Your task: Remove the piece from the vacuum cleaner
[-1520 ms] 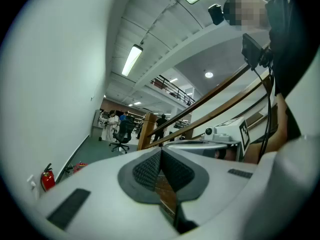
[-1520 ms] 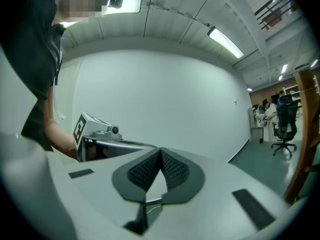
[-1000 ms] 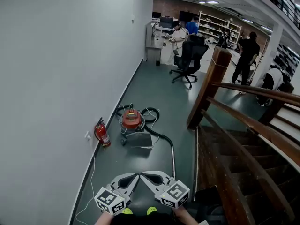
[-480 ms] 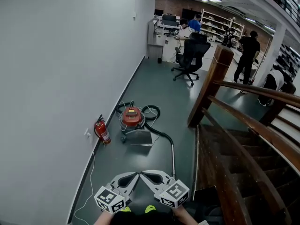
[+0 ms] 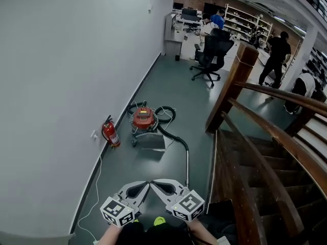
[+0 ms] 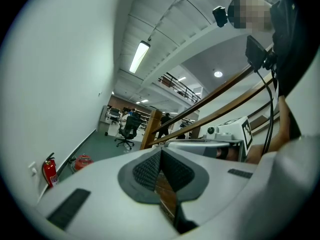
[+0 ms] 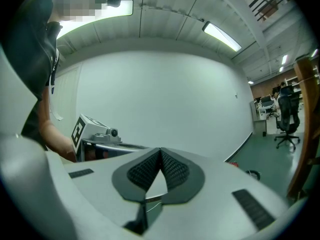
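A red vacuum cleaner stands on the grey floor by the white wall, well ahead of me. Its black hose loops to a metal wand lying on the floor and pointing toward me. It also shows small in the left gripper view as the vacuum cleaner. My left gripper and right gripper sit at the bottom of the head view, tips almost touching each other. Both are shut and hold nothing. In their own views the left gripper and right gripper have their pads pressed together.
A red fire extinguisher stands against the wall left of the vacuum. A wooden staircase with a banister fills the right side. A black office chair, desks and several people are at the far end of the corridor.
The head view has shifted slightly, so the vacuum cleaner sits a little higher in the picture. Both grippers stay shut and side by side.
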Available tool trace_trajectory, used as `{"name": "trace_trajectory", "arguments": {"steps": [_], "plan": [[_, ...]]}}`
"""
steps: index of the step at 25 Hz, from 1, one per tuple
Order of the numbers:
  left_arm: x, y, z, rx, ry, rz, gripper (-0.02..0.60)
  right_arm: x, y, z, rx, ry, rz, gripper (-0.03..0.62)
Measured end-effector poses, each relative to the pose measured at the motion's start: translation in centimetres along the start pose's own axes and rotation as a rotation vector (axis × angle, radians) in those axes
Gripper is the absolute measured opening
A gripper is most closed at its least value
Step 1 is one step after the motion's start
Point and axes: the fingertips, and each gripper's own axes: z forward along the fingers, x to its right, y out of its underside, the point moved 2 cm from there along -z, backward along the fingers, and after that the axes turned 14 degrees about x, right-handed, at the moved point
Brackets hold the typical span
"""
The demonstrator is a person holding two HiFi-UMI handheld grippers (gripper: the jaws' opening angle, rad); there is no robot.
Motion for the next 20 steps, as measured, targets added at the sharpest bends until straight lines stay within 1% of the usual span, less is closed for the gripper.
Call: {"name": "trace_trajectory", "arguments": {"steps": [9, 20], "plan": [[1.6, 1.8, -0.1, -0.025, -0.040, 0.009, 0.008, 0.0, 1.2, -2.0, -0.023, -0.035, 0.012, 0.015], [1.8, 2.4, 0.3, -0.040, -0.060, 0.013, 0.008, 0.5, 1.7, -2.3, -0.024, -0.053, 0.034, 0.015]]}}
